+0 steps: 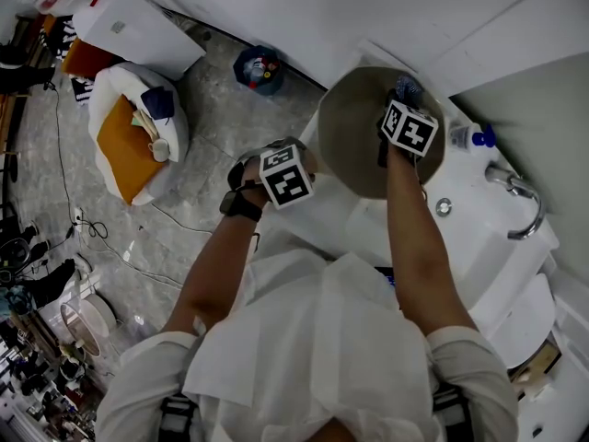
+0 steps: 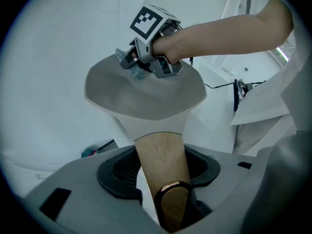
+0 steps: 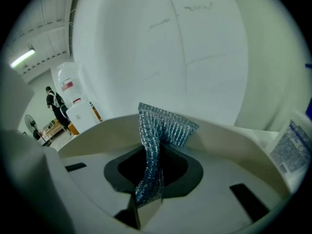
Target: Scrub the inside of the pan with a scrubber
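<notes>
The pan (image 1: 377, 132), pale outside and grey-beige inside, is tilted over the white sink (image 1: 479, 247). Its wooden handle (image 2: 163, 169) runs between the jaws of my left gripper (image 2: 163, 179), which is shut on it; in the head view that gripper (image 1: 285, 175) sits at the pan's near-left side. My right gripper (image 1: 409, 127) is inside the pan near its far rim, shut on a glittery blue-silver mesh scrubber (image 3: 156, 140). The scrubber's free end folds against the pan's inner surface (image 3: 170, 48). In the left gripper view, the right gripper (image 2: 146, 57) and scrubber (image 2: 134, 71) are at the pan's (image 2: 146, 94) upper edge.
A chrome faucet (image 1: 520, 196) curves over the sink at the right, with a blue-capped bottle (image 1: 471, 137) behind it. On the floor to the left lie a white bag with orange contents (image 1: 138, 136) and a small blue container (image 1: 259, 68). White walls stand close behind the pan.
</notes>
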Tool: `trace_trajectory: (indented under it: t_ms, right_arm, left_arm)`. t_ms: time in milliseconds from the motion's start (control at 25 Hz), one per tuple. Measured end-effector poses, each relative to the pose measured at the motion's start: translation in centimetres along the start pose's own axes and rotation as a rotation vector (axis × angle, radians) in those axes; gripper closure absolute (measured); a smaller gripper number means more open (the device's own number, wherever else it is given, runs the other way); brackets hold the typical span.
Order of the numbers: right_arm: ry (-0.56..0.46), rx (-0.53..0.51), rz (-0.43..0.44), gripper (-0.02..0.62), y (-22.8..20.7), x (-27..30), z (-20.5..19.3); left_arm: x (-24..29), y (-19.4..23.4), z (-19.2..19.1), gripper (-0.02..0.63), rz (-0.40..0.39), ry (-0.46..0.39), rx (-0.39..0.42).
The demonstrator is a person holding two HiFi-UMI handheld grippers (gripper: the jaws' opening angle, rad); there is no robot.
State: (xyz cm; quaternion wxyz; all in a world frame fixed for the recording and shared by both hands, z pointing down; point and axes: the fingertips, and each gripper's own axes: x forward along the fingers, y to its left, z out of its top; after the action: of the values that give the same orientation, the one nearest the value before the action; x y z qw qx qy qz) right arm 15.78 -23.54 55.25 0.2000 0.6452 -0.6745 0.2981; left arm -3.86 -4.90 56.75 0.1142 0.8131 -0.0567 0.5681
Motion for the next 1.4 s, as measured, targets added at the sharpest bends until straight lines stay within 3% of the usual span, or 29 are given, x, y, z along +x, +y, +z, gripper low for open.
trace_trajectory:
  t_ms: [160, 440, 600, 800, 920, 1040, 1240, 1400]
  right_arm:
    - [0.032, -0.119, 0.149, 0.534, 4.1, 1.4, -0.7]
    - [0.103, -0.316, 0.547, 0.534, 13.8, -0.4, -3.2]
    - [0.251, -0.371, 0.820, 0.534, 17.1, -4.2, -6.7]
    - [0.552, -0.556, 1.040, 0.534, 16.0, -10.2, -12.5]
    - [0.759, -0.686, 1.054, 0.535, 13.2, -12.4, -15.2]
    - [0.810, -0.680, 1.068, 0.535, 13.3, -12.9, -15.2]
    - [0.602, -0.588, 1.024, 0.535, 16.8, -9.9, -12.3]
    - [0.411, -0.343, 0.869, 0.534, 17.3, -5.0, -8.1]
  left_arm:
    - [0.0, 0.0, 0.1, 0.362, 0.001, -0.008, -0.004]
    - [-0.2, 0.2, 0.1, 0.362, 0.004, -0.006, -0.009]
    - [-0.1, 0.3, 0.1, 0.362, 0.008, -0.006, -0.016]
    - [0.0, 0.2, 0.2, 0.362, 0.012, -0.010, -0.022]
    - [0.0, 0.2, 0.2, 0.362, 0.014, -0.010, -0.025]
    - [-0.1, 0.3, 0.0, 0.362, 0.013, -0.012, -0.029]
    - [-0.2, 0.3, 0.0, 0.362, 0.012, 0.001, -0.016]
    - [-0.1, 0.4, 0.0, 0.362, 0.009, 0.009, -0.011]
